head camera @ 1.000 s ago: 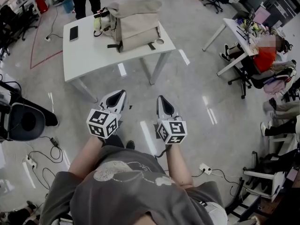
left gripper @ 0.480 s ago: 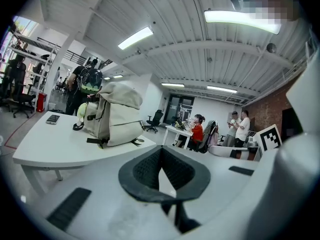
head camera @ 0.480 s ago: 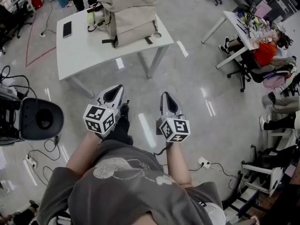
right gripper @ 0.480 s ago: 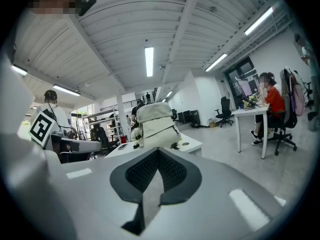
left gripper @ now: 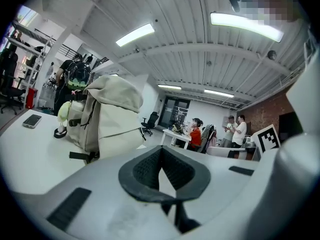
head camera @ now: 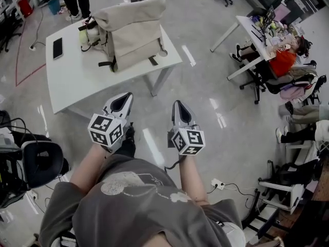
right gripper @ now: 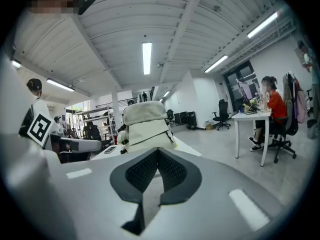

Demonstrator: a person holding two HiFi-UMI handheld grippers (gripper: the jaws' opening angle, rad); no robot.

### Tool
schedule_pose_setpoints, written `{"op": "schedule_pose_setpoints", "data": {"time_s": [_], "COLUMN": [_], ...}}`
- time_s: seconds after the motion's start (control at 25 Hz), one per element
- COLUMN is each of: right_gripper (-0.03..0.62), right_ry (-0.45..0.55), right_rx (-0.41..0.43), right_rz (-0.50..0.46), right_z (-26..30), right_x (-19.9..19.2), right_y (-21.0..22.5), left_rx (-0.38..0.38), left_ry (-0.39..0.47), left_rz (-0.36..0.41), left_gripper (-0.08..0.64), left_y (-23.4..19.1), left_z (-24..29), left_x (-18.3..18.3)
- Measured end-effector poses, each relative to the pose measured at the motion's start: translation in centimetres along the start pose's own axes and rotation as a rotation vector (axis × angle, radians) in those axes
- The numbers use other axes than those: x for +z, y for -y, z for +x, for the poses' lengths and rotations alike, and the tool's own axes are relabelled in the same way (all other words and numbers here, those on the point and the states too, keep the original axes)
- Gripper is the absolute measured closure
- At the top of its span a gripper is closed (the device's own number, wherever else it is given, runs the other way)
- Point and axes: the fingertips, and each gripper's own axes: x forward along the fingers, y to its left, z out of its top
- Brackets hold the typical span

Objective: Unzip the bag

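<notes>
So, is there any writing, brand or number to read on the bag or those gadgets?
No readable text anywhere.
The bag: no label visible.
The left gripper and right gripper: only square black-and-white patterns, no letters.
The shirt print: too blurred to read.

Head view steeply down; gripper views level; all share bag (head camera: 131, 30).

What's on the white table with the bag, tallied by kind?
Bag: 1
Phone: 1
Soft toy, yellow-green, at the bag's side: 1
Total: 3 that can be made out
</notes>
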Motion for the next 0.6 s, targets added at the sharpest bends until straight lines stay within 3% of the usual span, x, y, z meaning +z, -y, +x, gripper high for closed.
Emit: {"op": "schedule_pose_setpoints", "data": {"time_s": [0.24, 0.6], "right_gripper": [0.594, 0.592], "right_ry": [0.002, 0.0], "right_rx": [-0.001, -0.045], "right_rz": [-0.017, -0.052], "right_z": [6.7, 14.7], "right_x": [2.7, 4.4], "right_y": [0.8, 2.9], "left_rx": [-0.008, -0.063], "left_ry": [-0.005, 0.013], "left_rz": [-0.019, 0.001], "left_gripper": [0.554, 0.554], "left_y": [-4.3, -7.0], "left_z": [4.4, 10.0], "left_x": [2.0, 3.7]}}
